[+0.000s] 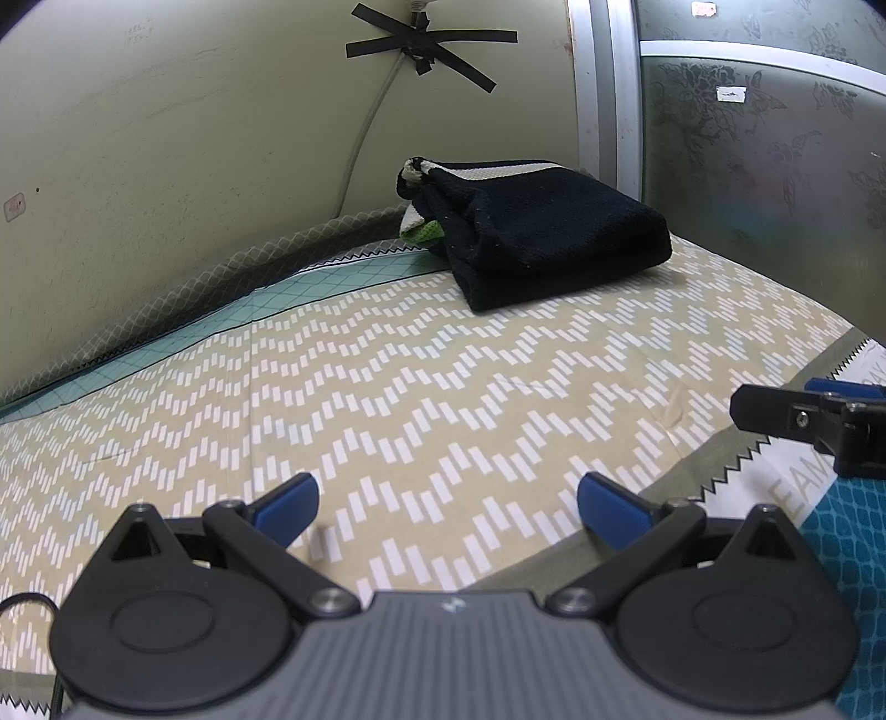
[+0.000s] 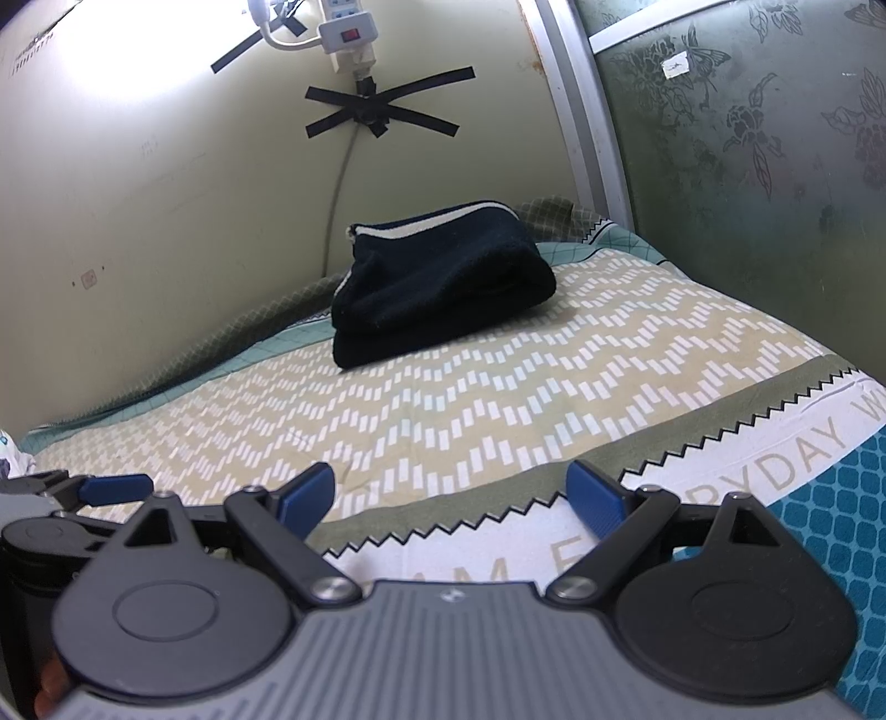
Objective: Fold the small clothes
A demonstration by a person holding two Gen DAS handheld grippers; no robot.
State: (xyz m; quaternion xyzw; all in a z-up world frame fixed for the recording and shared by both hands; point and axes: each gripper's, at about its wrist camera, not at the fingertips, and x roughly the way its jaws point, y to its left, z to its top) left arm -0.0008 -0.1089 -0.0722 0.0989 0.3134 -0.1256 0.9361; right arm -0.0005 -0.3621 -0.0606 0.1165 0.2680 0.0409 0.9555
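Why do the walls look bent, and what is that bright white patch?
Both views: the fisheye lens bows the wall and door frame. Right wrist view: glare washes out the wall's top-left corner near the power strip. Left wrist view: evenly lit; the folded dark garment stays sharp.

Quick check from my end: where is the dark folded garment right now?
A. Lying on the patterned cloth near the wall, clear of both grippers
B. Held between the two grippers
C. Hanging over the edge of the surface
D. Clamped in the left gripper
A: the dark folded garment lies on the patterned cloth by the wall, while the left gripper and right gripper stand open and empty.
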